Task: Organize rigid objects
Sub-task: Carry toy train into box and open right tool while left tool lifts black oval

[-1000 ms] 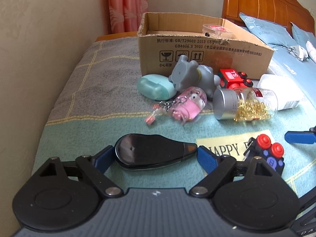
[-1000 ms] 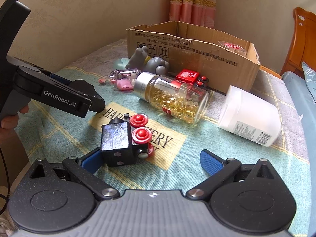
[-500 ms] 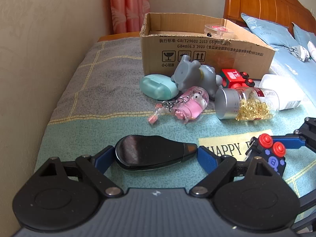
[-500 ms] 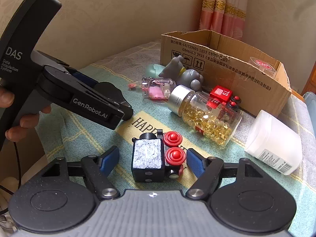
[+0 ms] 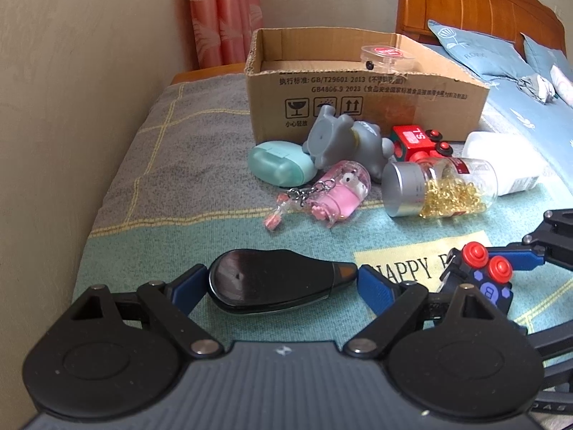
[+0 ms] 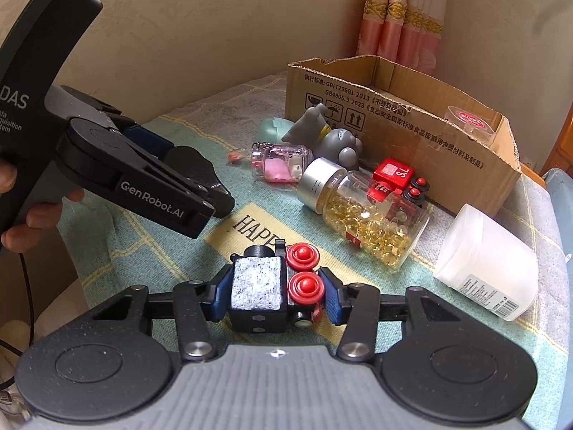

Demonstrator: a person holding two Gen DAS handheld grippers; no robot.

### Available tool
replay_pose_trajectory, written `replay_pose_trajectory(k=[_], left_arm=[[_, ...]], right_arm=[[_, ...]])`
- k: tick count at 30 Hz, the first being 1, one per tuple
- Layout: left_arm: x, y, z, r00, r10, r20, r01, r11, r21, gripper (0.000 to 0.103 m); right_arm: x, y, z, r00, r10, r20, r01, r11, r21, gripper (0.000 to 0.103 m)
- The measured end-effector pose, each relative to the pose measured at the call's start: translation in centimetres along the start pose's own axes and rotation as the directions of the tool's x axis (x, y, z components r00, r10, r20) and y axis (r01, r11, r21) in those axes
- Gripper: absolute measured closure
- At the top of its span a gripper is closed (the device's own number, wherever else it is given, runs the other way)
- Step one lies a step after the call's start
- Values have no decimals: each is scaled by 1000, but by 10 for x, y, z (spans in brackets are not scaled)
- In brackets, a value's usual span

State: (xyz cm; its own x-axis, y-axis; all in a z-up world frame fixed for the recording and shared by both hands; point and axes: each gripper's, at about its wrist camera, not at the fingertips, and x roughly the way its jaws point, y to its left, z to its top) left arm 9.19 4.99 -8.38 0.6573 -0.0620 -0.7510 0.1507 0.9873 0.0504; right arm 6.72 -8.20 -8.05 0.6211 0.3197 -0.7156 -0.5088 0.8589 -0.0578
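Note:
My right gripper is shut on a black toy train car with red wheels; both blue pads press its sides just above the blanket. The same car shows at the lower right of the left wrist view. My left gripper is shut on a glossy black teardrop-shaped case, with a pad touching each end. An open cardboard box stands at the back with a clear round tub inside. In front of the box lie a grey toy animal, a mint case, a pink keychain bottle, a capsule jar and a red train car.
A white plastic bottle lies on its side to the right of the jar. The bed's blanket runs along a beige wall on the left. A wooden headboard and blue pillows are behind the box. A hand holds the left gripper.
My right gripper's jaws closed from wide open onto the black train car, which now sits centred between the pads. The left gripper kept its hold and place.

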Motion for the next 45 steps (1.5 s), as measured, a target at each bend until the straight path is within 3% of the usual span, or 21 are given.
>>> replay_pose_trajectory(k=[14, 29, 36, 45], left_arm=[[-29, 3, 23, 999, -30, 45, 29, 999, 17, 14], [-45, 6, 58, 993, 8, 117, -10, 1000, 20, 14], [-51, 5, 67, 990, 14, 143, -15, 1000, 10, 14], [-48, 2, 80, 990, 1, 139, -4, 1000, 26, 14]], right_arm=[[-37, -20, 21, 997, -30, 65, 33, 999, -31, 48], [-45, -100, 94, 974, -142, 179, 143, 990, 5, 48], [-24, -133, 123, 959, -232, 164, 229, 973, 38, 48], [3, -156, 131, 972, -212, 100, 205, 976, 78, 48]])
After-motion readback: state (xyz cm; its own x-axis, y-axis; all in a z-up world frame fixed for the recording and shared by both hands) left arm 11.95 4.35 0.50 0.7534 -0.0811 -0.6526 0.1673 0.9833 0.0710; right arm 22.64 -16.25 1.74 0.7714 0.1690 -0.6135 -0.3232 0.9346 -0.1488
